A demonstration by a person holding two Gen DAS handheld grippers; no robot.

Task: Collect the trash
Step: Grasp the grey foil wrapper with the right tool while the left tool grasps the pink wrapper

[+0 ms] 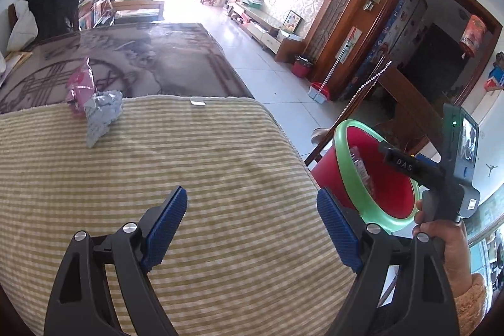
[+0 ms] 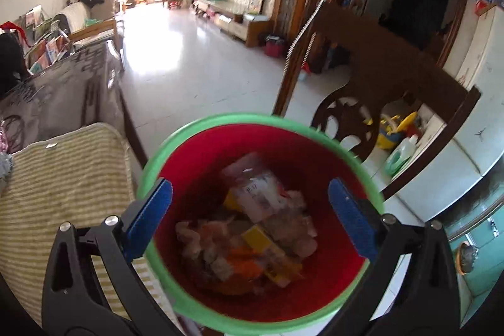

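Right hand-held gripper point(image 2: 250, 218) wide apart above trash-filled red bin point(image 2: 195, 128); left hand-held gripper point(image 1: 252, 229) apart, crumpled wrappers point(image 1: 100, 112) well ahead.

L gripper point(image 1: 252, 229) & R gripper point(image 2: 250, 219): jaws wide apart, nothing held.

Crumpled paper point(image 1: 102, 118) on the striped mat point(image 1: 189, 178), at 10 o'clock from the left gripper point(image 1: 252, 229); foil wrapper point(image 1: 80, 84) just behind it, touching. Bin point(image 1: 343, 166) off the mat's edge at 2 o'clock. Right gripper point(image 2: 250, 219) above the bin point(image 2: 195, 128), wrappers point(image 2: 252, 219) inside; chair point(image 2: 393, 77) behind at 1 o'clock
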